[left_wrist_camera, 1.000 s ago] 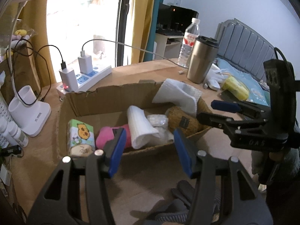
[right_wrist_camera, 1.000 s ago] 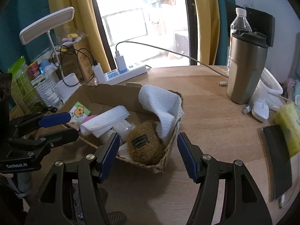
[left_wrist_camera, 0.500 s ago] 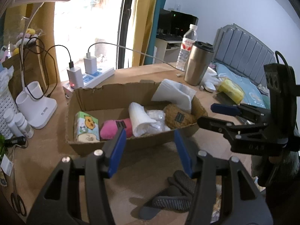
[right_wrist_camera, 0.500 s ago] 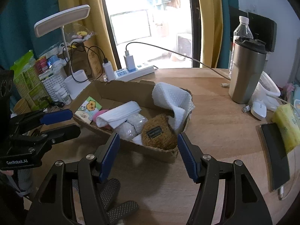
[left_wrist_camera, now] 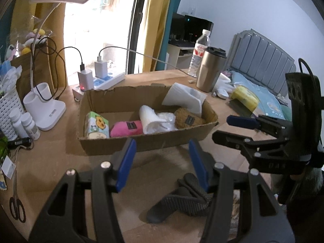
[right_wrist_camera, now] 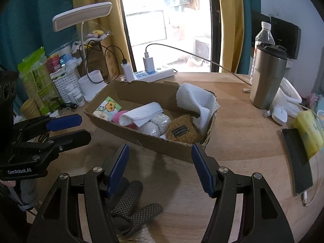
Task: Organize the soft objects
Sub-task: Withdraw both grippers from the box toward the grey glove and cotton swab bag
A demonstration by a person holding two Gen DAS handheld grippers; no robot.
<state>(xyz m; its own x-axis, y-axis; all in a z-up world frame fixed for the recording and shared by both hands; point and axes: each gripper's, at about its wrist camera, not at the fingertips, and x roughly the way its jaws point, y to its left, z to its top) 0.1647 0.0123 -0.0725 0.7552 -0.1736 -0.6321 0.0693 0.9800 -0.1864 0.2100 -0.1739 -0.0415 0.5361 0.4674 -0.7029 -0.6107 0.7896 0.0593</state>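
Nearing completion: cardboard box (right_wrist_camera: 141, 139) holds five soft items.
Both grippers gape empty; grey glove (left_wrist_camera: 182, 198) waits at 6 o'clock.

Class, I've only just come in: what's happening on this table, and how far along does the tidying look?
A person holds a gripper in each hand, and both the left gripper and the right gripper are open and empty, hovering short of a cardboard box. Inside the box lie a tissue pack, a pink pouch, a rolled white cloth and a brown plush. A dark grey glove lies on the table, outside the box.
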